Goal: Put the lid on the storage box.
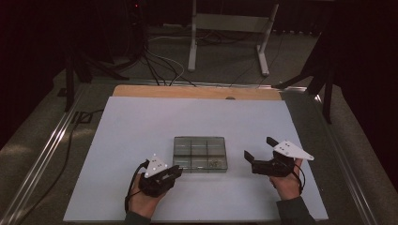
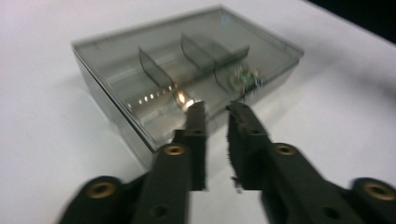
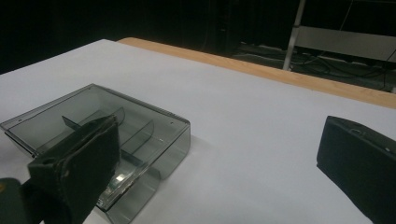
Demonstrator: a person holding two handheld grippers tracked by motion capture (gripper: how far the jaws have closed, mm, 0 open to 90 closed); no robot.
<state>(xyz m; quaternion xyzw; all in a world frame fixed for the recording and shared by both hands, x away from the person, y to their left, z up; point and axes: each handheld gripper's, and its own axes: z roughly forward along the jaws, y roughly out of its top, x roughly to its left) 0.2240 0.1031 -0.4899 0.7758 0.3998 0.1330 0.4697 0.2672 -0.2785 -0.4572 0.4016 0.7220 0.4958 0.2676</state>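
Where the high view looks down on the worktop (image 1: 141, 122), one clear compartment box (image 1: 200, 153) lies lidded near the front middle, divided into six cells, two rows of three. A small dark item (image 1: 215, 163) sits in the near right cell. Two claws flank the box: the left claw (image 1: 176, 171) just beside its near left corner, jaws narrow; the right claw (image 1: 257, 150) near its right side but apart from it, jaws spread wide. Each is carried in one hand, the left hand (image 1: 143, 199) and the right hand (image 1: 287, 183) entering from the bottom edge.

In the left gripper view, the left claw (image 2: 215, 108) points at the box (image 2: 154, 60), its two tips close to the near wall with a narrow gap between them and nothing clamped. One small greenish item (image 2: 245, 77) shows in a cell beyond the tips.

In the right gripper view, the right claw (image 3: 224, 140) stands wide and empty. One jaw overlaps the box (image 3: 159, 126) in the picture; the other stands over bare worktop well apart from it.
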